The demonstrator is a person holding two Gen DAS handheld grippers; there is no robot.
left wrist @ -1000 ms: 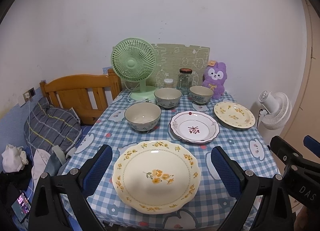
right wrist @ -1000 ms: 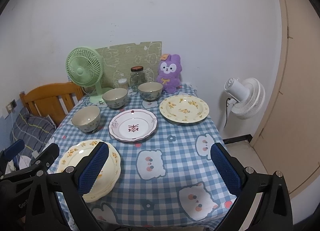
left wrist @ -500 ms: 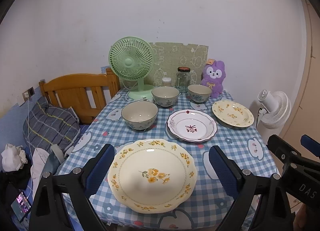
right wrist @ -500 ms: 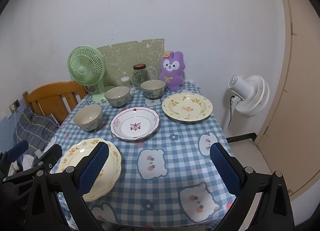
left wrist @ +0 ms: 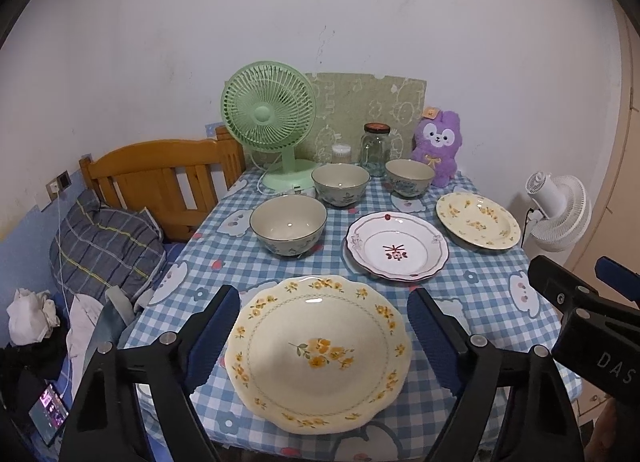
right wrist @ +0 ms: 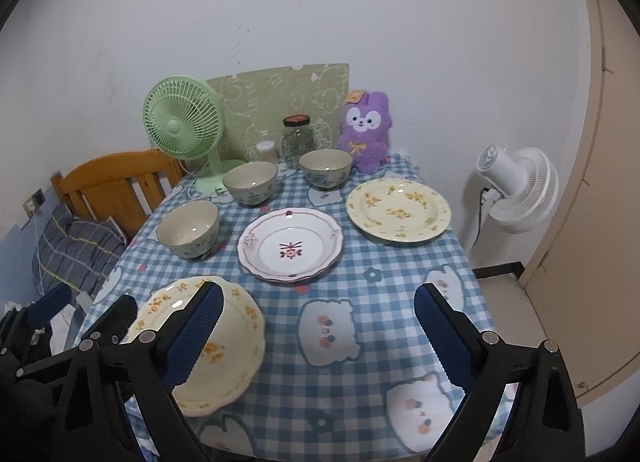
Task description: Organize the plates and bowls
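A cream plate with yellow flowers (left wrist: 320,358) lies at the table's near edge. My left gripper (left wrist: 323,294) straddles it with its jaws closing, and the blue pads (left wrist: 212,334) stand just off the rim. My right gripper (right wrist: 319,289) hovers over bare tablecloth beside that plate (right wrist: 232,346), its jaws closing slightly with nothing between them. Mid-table sits a white plate with a red motif (left wrist: 396,248). A second yellow-flowered plate (left wrist: 478,220) is at the far right. Three cream bowls (left wrist: 288,224) (left wrist: 340,184) (left wrist: 409,178) stand behind the plates.
At the back of the checked table (right wrist: 360,342) stand a green fan (left wrist: 268,122), a glass jar (left wrist: 375,150) and a purple plush (left wrist: 437,150). A wooden headboard (left wrist: 160,174) and bedding are on the left. A white floor fan (right wrist: 516,186) and a door are on the right.
The left gripper's jaws have narrowed around the near yellow plate. The right gripper has shifted a little over the table and its jaws have narrowed slightly.
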